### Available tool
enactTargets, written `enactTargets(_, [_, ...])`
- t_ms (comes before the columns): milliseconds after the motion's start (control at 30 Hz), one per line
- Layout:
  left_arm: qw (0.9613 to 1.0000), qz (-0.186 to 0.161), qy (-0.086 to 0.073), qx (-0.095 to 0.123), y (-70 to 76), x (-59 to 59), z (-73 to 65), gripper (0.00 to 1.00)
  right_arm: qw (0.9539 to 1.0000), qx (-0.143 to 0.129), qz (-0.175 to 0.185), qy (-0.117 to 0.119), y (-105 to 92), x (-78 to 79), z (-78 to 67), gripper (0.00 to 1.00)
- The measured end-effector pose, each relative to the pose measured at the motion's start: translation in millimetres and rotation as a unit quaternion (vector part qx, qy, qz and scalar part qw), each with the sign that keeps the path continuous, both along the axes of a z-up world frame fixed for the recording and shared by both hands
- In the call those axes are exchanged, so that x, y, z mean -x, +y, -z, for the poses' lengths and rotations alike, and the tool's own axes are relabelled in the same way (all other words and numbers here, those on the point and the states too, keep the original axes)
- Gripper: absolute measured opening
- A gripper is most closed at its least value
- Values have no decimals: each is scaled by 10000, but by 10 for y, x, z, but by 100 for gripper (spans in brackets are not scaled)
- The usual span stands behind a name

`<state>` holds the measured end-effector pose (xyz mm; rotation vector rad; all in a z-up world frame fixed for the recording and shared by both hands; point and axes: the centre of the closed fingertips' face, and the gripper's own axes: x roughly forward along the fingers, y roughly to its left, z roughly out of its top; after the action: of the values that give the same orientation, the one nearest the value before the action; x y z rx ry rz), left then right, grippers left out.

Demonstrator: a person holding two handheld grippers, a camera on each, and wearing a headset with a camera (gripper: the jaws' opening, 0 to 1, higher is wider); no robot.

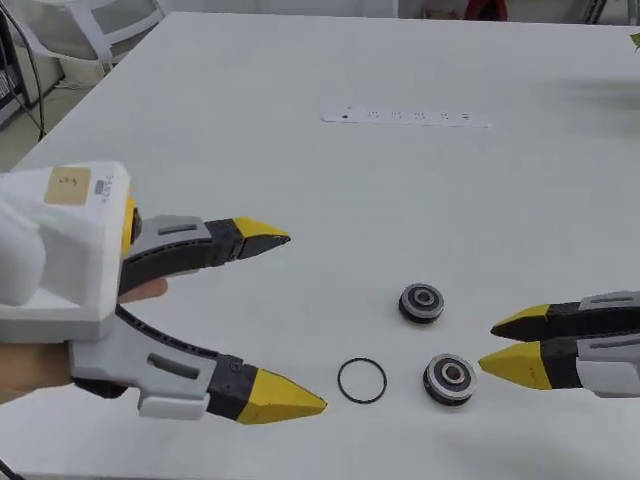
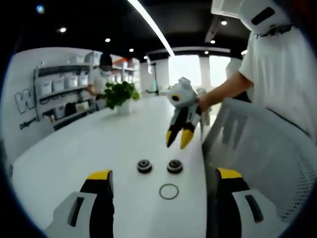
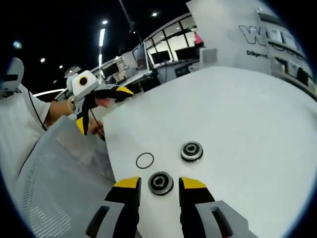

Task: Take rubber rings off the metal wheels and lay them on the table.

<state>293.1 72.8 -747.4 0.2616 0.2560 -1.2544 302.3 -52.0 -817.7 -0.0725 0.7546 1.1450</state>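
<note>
Two small metal wheels lie near the white table's [image 1: 300, 150] front edge, one farther [image 1: 421, 302] and one nearer [image 1: 449, 379]. A thin black rubber ring [image 1: 361, 380] lies flat to the left of the nearer wheel. My right gripper [image 1: 492, 345] is open a little, its yellow tips just right of the nearer wheel; its own view shows that wheel [image 3: 160, 183] framed between the tips of my right gripper [image 3: 160, 198], with the other wheel [image 3: 191, 150] and ring [image 3: 144, 160] beyond. My left gripper [image 1: 290, 320] is wide open and holds nothing, left of the ring [image 2: 169, 191].
A white power strip [image 1: 405, 116] lies across the far middle of the table. A white mesh chair [image 2: 257, 148] stands by the near edge. At the far end of the table are a potted plant [image 2: 120, 94] and a person by shelves [image 2: 101, 74].
</note>
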Motion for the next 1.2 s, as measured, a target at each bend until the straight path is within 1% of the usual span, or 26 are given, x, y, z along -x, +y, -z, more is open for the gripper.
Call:
enactTargets(100, [10000,77,-29,-57,-62,-24,-10,85,10000,-67,20,26,-6,26,24,28])
enactTargets(167, [9998,155,-50,-95,-108,-35,-11,84,10000,-66,67,18,-17,32,58,28])
enactTargets(267, [9996,251,-63,-115,-214,-66,-27,82,10000,-24,88,29,-35,46,119,28])
enactTargets(400, [9990,401,-132,-128,-384,-105,-50,77,10000,49,37,-43,-46,57,170,29])
enactTargets(433, [9984,512,-198,-168,-445,-106,-42,76,10000,64,7,-44,-44,60,184,29])
enactTargets(500, [9961,628,-471,-402,-514,-147,15,74,9999,107,-63,-92,-31,62,210,29])
enactTargets(533, [9960,646,-493,-372,-557,-150,21,73,9997,144,-122,-125,-29,65,222,29])
enactTargets(667, [9960,767,-375,-258,-757,-155,62,66,9989,313,-300,-149,-14,79,285,29])
enactTargets(767, [9953,851,-359,-277,-874,-149,121,61,9981,387,-439,-180,15,97,311,28])
enactTargets(833, [9940,968,-337,-375,-956,-116,201,58,9978,411,-494,-186,35,100,327,28])
enactTargets(900, [9908,1171,-398,-554,-1012,-74,304,56,9975,418,-541,-192,44,101,342,28])
enactTargets(967, [9890,1276,-409,-634,-1067,-51,375,54,9972,459,-564,-194,43,94,368,28])
enactTargets(1067, [9872,1377,-325,-728,-1113,-39,475,52,9970,489,-566,-201,43,88,387,27])
enactTargets(1167, [9864,1422,-172,-803,-1142,-44,587,49,9967,507,-589,-233,43,82,393,26])
enactTargets(1200, [9864,1418,-150,-815,-1148,-50,612,48,9967,505,-594,-242,44,80,394,26])
